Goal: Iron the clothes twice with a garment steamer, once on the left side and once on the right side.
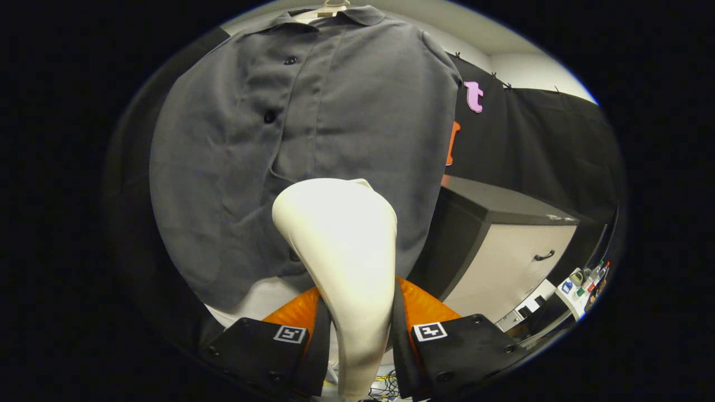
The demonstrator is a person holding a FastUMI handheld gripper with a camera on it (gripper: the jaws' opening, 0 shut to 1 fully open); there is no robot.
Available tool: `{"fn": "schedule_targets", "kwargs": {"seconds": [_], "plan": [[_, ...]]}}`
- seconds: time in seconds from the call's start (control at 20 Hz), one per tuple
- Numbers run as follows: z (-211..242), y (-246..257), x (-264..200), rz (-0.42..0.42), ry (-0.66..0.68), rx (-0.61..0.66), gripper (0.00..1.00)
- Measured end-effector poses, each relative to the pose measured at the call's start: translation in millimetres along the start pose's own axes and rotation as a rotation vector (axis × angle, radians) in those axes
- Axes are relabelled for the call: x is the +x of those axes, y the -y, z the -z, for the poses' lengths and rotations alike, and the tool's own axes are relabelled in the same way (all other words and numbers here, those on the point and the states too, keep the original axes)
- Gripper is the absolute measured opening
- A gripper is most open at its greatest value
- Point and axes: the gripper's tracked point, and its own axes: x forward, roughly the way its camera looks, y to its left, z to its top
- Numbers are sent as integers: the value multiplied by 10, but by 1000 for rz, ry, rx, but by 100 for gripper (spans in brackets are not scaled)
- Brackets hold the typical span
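Black cloth backs a grey shirt [301,151] hanging just beyond our tool [360,329]. We hold the tool pinched on the garment steamer [341,245]. We judge its handle rigid, smooth, slip-prone; the shirt is soft.

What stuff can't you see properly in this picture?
- Lower middle of the gray shirt: hidden behind the white garment steamer held in the claw, gripper view.
- Steamer's face: turned toward the shirt, so whether it touches the cloth cannot be told.
- Hanger: cut off at the top.
- Small bottles beyond the cabinet: too small to tell.
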Motion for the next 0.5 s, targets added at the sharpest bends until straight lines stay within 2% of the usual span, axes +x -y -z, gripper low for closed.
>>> {"fn": "schedule_targets", "kwargs": {"seconds": [0.2, 0.5], "plan": [[-670, -98, -234, -27, 124, 14, 55], [-1752, -436, -616, -131, 325, 62, 55]]}}
